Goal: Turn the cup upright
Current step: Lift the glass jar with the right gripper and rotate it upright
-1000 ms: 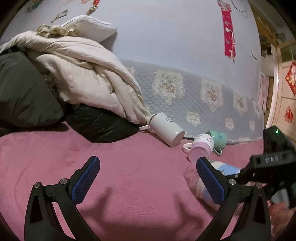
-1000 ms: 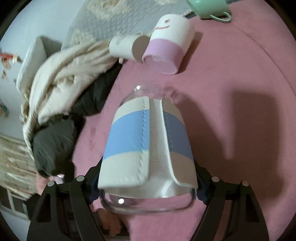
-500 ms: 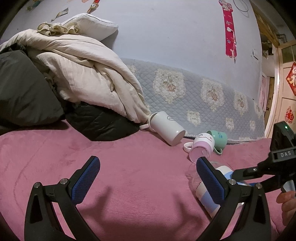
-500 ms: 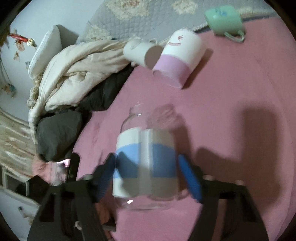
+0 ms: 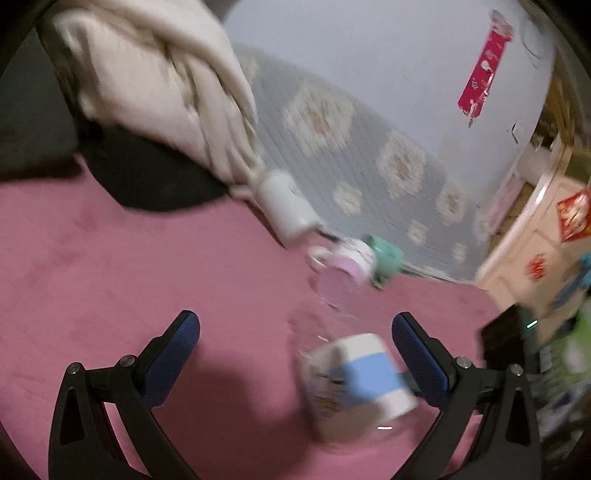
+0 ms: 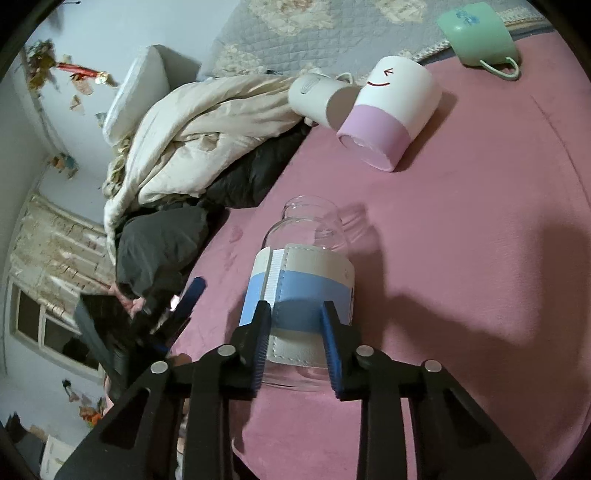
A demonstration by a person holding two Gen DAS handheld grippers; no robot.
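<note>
While the right claw (image 6: 295, 332) brackets the empty sleeved glass cup (image 6: 303, 280) without clear contact, left claw (image 5: 295, 343) gapes wide; pink mug (image 6: 391, 118), white mug (image 6: 317, 98), green mug (image 6: 480, 33) lie tipped, contents unseen.

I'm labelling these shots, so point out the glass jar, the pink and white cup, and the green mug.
glass jar (image 6: 299, 284), right wrist view, blue sleeve band.
pink and white cup (image 6: 397, 96), right wrist view, white side.
green mug (image 6: 478, 35), right wrist view, side wall.

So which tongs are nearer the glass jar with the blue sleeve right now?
Right. The right tongs straddle the glass jar at its sleeve, pads against it or nearly so. The left tongs are open, with the jar lying just inside the right pad.
</note>
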